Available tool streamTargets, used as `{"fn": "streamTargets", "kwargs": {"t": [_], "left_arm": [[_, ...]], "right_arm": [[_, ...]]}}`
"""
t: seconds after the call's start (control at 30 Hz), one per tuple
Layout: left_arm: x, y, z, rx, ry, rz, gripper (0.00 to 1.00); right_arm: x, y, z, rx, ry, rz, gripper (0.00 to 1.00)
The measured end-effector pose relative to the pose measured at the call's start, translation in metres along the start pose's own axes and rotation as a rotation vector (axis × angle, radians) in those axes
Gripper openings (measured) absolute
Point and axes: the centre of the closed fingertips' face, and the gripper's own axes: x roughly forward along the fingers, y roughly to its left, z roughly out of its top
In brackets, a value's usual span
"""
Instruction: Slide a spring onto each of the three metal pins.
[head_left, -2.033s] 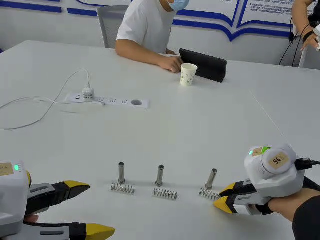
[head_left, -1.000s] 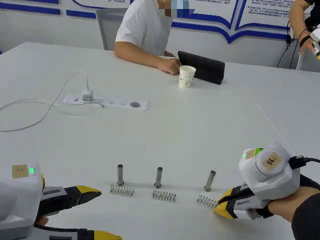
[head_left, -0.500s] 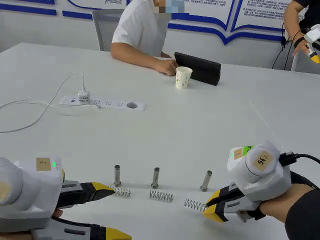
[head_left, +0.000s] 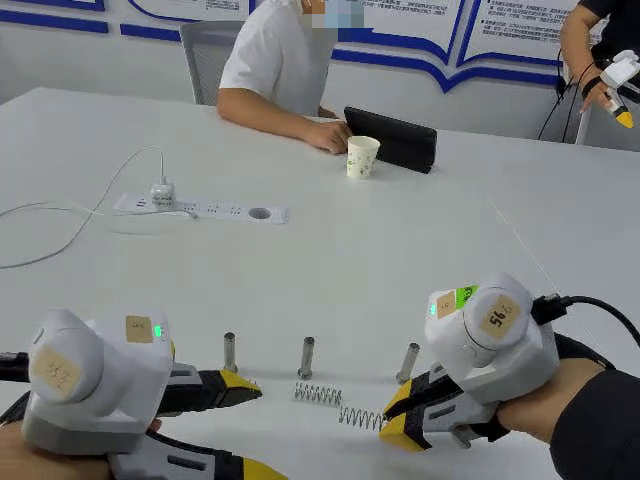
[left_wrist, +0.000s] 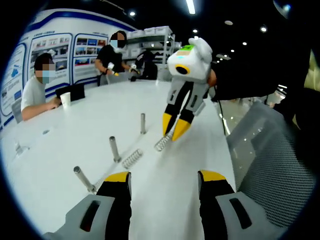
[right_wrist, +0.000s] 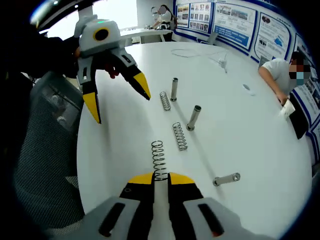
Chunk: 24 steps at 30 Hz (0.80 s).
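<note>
Three metal pins stand in a row on the white table: left pin (head_left: 230, 352), middle pin (head_left: 306, 357), right pin (head_left: 408, 362). My right gripper (head_left: 398, 424) is shut on the end of a spring (head_left: 362, 417) (right_wrist: 158, 159), which lies on the table in front of the right pin (right_wrist: 227, 179). A second spring (head_left: 317, 395) (right_wrist: 179, 136) lies before the middle pin. The third spring (right_wrist: 165, 100) lies by the left pin (right_wrist: 174, 89), close to my left gripper (head_left: 248, 428) (right_wrist: 118, 97), which is open with nothing between its jaws.
At the far side of the table (head_left: 420, 250) a person sits with a paper cup (head_left: 361, 157) and a black tablet (head_left: 391, 137). A power strip (head_left: 205, 210) with a white cable lies at mid-left. A mesh chair (left_wrist: 270, 150) stands by the near edge.
My right gripper has dragged its spring left and nearer, away from the right pin. My left gripper has moved in toward the left pin, covering the left spring in the head view.
</note>
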Motion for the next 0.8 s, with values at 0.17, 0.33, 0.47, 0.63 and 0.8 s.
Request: {"fn": "streamTargets", "kwargs": {"t": [0.17,0.33,0.47,0.63,0.8], "left_arm": [[0.003,-0.002,0.002,0.014,-0.002,-0.011,0.52],[0.006,-0.003,0.006,0.030,-0.008,-0.012,0.49],[0.007,-0.004,0.008,0.048,-0.007,-0.015,0.45],[0.009,-0.006,0.008,0.070,-0.002,-0.018,0.40],[0.011,-0.009,0.008,0.094,-0.001,-0.029,0.35]], "right_arm": [[0.001,0.008,0.010,-0.034,-0.001,0.023,0.11],[0.003,0.017,0.020,-0.070,-0.003,0.049,0.11],[0.004,0.022,0.025,-0.093,-0.003,0.060,0.11],[0.004,0.027,0.030,-0.114,-0.007,0.073,0.11],[0.004,0.033,0.034,-0.139,-0.005,0.089,0.11]]}}
